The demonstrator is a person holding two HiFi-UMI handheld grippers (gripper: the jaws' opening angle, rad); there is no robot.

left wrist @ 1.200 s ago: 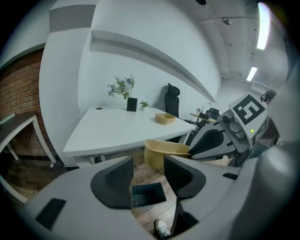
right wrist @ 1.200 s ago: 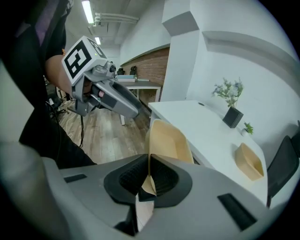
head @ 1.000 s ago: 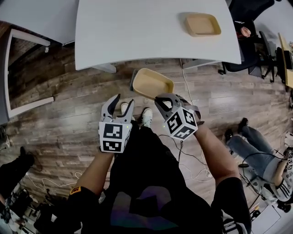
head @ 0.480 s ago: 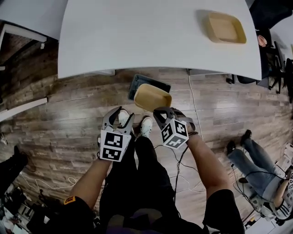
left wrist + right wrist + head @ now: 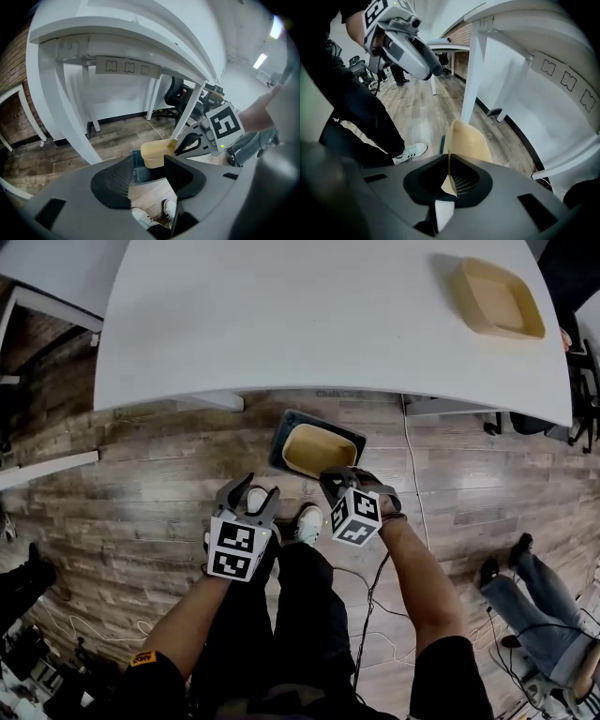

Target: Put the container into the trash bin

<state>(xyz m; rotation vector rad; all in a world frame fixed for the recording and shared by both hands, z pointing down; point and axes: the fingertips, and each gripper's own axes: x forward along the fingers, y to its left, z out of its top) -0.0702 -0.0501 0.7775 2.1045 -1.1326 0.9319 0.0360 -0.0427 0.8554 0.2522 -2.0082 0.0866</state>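
Observation:
A tan, shallow container [image 5: 317, 448] hangs just over a dark trash bin [image 5: 279, 435] that stands on the wooden floor beside the table's edge. My right gripper [image 5: 332, 480] is shut on the container's near rim. In the right gripper view the thin rim runs between the jaws of the right gripper [image 5: 449, 174], and the container [image 5: 471, 138] stands beyond them. My left gripper [image 5: 253, 491] hovers left of the bin, open and empty. From the left gripper view I see the container [image 5: 157, 152] above the bin [image 5: 138, 168], past the open left gripper [image 5: 150, 173].
A white table [image 5: 281, 324] spans the top, with a second tan container [image 5: 497, 298] on its right end. A table leg [image 5: 471, 70] stands close behind the bin. My white shoes [image 5: 307, 521] are near the bin. Cables [image 5: 375, 596] cross the floor; a seated person [image 5: 525, 587] is at right.
Both grippers have sunk toward the floor. The held container has come down from beside the table's edge to just over the trash bin.

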